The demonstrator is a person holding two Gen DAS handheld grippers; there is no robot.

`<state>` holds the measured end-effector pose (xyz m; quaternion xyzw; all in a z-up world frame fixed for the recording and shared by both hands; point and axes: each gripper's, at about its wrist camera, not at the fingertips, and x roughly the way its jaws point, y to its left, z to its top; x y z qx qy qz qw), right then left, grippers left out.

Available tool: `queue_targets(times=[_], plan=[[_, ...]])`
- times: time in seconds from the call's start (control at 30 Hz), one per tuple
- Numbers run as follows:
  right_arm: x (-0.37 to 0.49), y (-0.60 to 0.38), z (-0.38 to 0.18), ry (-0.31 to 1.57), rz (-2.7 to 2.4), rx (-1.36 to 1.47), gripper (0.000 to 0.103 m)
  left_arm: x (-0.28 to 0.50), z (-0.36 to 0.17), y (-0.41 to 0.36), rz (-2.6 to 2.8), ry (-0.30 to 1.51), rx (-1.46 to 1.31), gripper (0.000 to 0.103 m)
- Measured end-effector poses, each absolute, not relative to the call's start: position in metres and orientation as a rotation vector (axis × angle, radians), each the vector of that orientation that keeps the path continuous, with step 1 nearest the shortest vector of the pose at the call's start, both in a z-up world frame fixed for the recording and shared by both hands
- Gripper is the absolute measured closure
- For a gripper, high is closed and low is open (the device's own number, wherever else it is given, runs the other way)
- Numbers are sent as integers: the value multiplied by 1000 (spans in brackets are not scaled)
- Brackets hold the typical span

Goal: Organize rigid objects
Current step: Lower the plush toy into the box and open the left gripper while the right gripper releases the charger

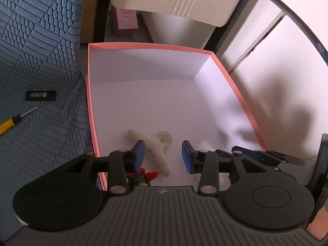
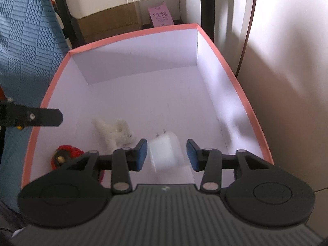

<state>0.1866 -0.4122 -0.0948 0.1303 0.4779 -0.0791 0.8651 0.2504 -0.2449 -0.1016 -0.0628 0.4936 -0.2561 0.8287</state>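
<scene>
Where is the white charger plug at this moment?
In the right wrist view, the white charger plug lies inside the pink box, between the open right gripper jaws, right of the fluffy white toy.

I see the box (image 2: 242,94) holding a plug (image 2: 166,151), a fluffy toy (image 2: 114,131) to its left, a figurine (image 2: 65,153) further left; a screwdriver (image 1: 14,121) lies outside, left of the box.

Blue quilted, textured surface (image 1: 41,41). Directly on it: pink-rimmed box (image 1: 143,45) with white inside, standing at the surface's right edge; small black rectangular tag with white print (image 1: 40,95), left of the box; yellow-handled screwdriver (image 1: 12,123) just below the tag, tip pointing toward the box.
</scene>
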Motion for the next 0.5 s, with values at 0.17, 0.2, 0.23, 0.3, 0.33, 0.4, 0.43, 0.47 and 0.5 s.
queue_targets(times=[0.17, 0.2, 0.23, 0.3, 0.33, 0.4, 0.43, 0.47, 0.5], plan=[[181, -408, -84, 978, -148, 274, 57, 243, -92, -237, -538, 1013, -191, 57], [180, -407, -81, 969, -145, 278, 57, 241, -89, -235, -537, 999, -193, 57], [178, -406, -77, 957, -144, 279, 57, 238, -86, -232, -539, 991, -202, 57], [173, -401, -69, 933, -145, 269, 57, 233, -79, -226, -543, 974, -218, 57], [171, -399, -65, 921, -140, 270, 57, 230, -75, -223, -543, 958, -215, 57], [167, -395, -57, 896, -135, 280, 57, 222, -66, -215, -538, 920, -202, 57], [165, -393, -52, 883, -131, 287, 57, 218, -62, -210, -536, 898, -197, 57], [162, -391, -48, 870, -128, 290, 57, 214, -57, -205, -536, 880, -199, 57], [160, -388, -43, 856, -122, 292, 57, 210, -54, -200, -538, 865, -207, 57]])
